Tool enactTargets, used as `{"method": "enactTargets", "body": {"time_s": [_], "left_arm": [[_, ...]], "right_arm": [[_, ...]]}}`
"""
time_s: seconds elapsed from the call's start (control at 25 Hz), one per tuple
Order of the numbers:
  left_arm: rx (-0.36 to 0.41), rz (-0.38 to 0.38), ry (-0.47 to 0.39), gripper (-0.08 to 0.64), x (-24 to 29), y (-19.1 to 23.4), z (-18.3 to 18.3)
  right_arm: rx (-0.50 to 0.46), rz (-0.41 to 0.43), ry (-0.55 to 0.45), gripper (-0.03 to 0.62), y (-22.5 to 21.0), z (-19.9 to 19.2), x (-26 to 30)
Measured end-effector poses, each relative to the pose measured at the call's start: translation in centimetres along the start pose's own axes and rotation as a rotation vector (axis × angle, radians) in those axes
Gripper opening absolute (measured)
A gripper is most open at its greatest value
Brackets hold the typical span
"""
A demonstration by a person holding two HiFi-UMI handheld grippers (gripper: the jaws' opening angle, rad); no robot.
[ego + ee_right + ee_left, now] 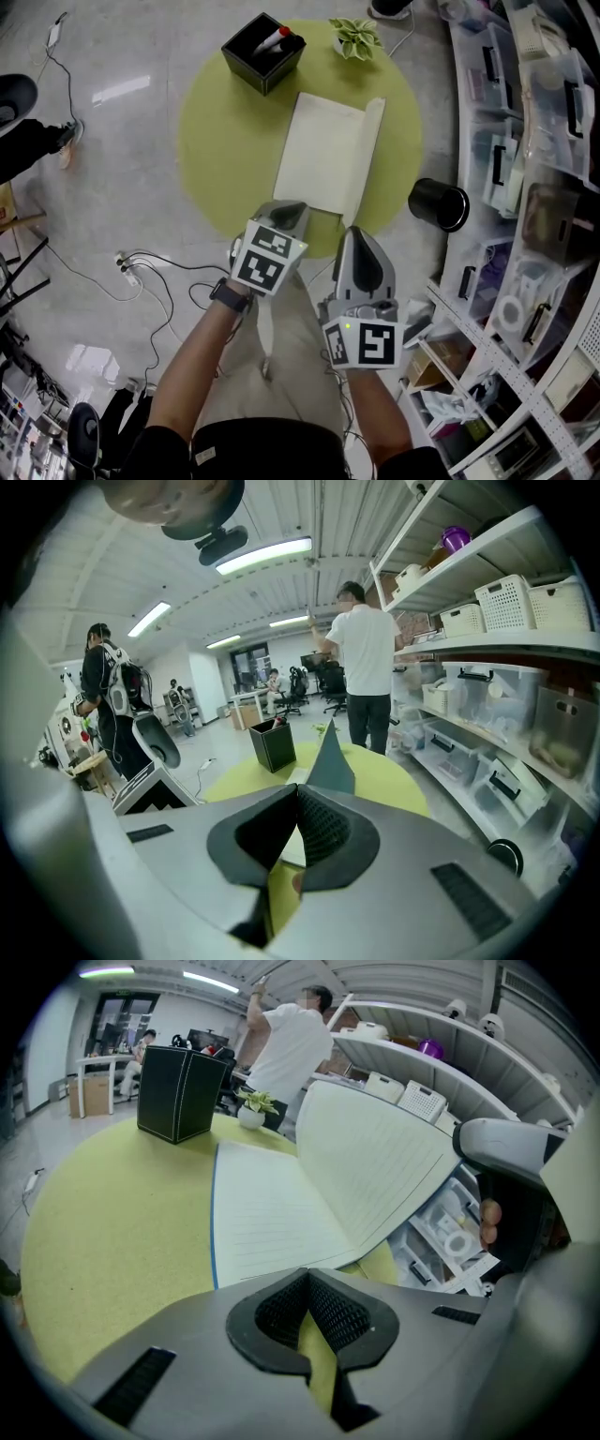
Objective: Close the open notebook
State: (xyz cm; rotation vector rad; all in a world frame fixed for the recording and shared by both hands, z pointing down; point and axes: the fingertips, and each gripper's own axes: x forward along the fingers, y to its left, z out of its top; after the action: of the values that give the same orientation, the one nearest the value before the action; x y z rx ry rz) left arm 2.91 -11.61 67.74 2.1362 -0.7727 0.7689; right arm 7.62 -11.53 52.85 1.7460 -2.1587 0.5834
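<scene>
The notebook (323, 150) lies open on the round yellow-green table (216, 141). Its left page lies flat, and its right half (371, 150) stands tilted up off the table. In the left gripper view the flat lined page (267, 1213) and the raised page (375, 1162) fill the middle. In the right gripper view the raised half shows its dark cover (331, 759) edge-on. My left gripper (289, 208) is shut and empty at the notebook's near edge. My right gripper (357, 234), also shut and empty, hangs just short of the near right corner, apart from the book.
A black box with pens (263, 52) and a small potted plant (354, 37) stand at the table's far side. A black cylinder (439, 203) sits on the floor by the shelves of plastic bins (525, 141). Cables (141, 272) trail at the left. A person in a white shirt (364, 658) stands beyond the table.
</scene>
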Motion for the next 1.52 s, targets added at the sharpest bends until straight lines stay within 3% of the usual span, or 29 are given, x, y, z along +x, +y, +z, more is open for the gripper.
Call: {"method": "enactTargets", "body": {"time_s": [0.2, 1.08, 1.52], "left_arm": [[-0.011, -0.023, -0.02, 0.017, -0.3, 0.0, 0.1], [-0.079, 0.032, -0.054, 0.017, -2.8, 3.4, -0.6], [-0.101, 0.044, -0.047, 0.017, -3.2, 3.9, -0.9]], "right_arm": [[-0.008, 0.017, 0.004, 0.005, 0.7, -0.2, 0.5], [-0.015, 0.071, 0.037, 0.005, 4.4, -1.7, 3.0], [-0.076, 0.138, 0.063, 0.005, 6.3, -3.3, 4.7]]}}
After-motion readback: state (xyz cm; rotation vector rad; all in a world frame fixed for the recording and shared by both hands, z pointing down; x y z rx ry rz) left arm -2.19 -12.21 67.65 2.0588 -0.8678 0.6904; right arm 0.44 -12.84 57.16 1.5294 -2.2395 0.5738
